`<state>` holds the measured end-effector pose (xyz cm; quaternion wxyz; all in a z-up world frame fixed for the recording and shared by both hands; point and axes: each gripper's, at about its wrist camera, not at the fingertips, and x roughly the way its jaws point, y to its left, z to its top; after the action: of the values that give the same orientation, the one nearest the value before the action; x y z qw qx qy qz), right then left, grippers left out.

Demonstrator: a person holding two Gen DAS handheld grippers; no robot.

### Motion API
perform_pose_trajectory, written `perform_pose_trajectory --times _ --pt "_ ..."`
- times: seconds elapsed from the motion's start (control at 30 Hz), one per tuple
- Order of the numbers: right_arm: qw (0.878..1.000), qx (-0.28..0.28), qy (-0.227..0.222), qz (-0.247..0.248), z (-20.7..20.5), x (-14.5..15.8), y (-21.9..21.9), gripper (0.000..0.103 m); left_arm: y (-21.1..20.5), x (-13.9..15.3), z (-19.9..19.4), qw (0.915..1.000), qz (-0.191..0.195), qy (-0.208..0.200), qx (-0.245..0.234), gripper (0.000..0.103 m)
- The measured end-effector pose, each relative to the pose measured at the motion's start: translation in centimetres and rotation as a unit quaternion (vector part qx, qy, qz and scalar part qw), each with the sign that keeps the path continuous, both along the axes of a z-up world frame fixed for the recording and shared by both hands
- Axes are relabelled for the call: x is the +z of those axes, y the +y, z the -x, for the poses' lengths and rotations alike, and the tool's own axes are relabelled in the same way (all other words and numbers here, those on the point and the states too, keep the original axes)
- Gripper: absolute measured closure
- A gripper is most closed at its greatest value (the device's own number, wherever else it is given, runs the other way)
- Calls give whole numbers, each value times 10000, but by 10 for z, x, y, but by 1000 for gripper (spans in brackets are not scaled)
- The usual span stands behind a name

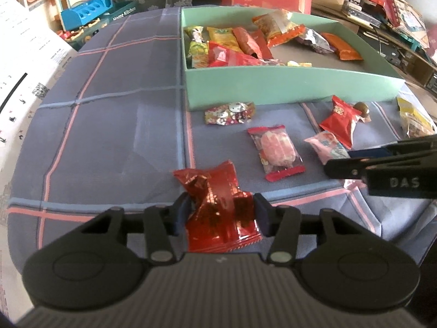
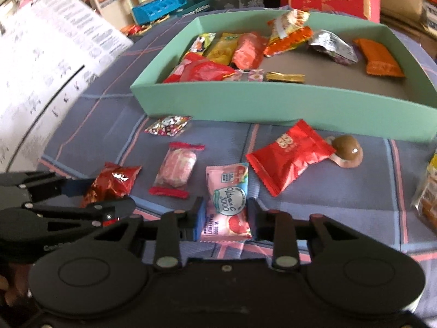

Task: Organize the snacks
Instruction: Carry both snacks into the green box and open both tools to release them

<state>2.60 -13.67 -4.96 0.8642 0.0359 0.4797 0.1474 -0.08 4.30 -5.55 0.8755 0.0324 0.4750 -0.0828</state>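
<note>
**Materials and surface finishes on the snack table**

We see a crinkled, glossy red foil wrapper point(image 1: 218, 205) between matt black plastic fingers point(image 1: 181, 207) with dull metal rivets. The pink sachet point(image 2: 228, 202) looks like smooth printed film with a light sheen. The candy packet point(image 1: 275, 150) is clear glossy plastic. We note a matt green cardboard box point(image 1: 273, 84) and a soft, matt woven tablecloth point(image 1: 109, 125). The silver packet point(image 2: 331, 46) is shiny foil.
</note>
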Motion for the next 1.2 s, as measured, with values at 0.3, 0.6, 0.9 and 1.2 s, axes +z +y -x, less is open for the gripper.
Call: perform_pose_trajectory --times 0.3,0.6,0.9,1.2 --pt "9970 -204 -94 -746 7 20 -28 72 -11 37 -4 9984 383 -253 -327 54" --pt "9883 -730 -622 -1183 -11 59 -71 72 -37 76 -50 9957 577 -586 -435 54" --pt "9800 -1289 -740 -1321 -61 65 -104 72 -91 81 -125 9946 419 -662 -676 54" --pt "9754 -1604 -472 -1435 -106 48 -122 72 -121 57 -189 9966 382 -279 -679 54"
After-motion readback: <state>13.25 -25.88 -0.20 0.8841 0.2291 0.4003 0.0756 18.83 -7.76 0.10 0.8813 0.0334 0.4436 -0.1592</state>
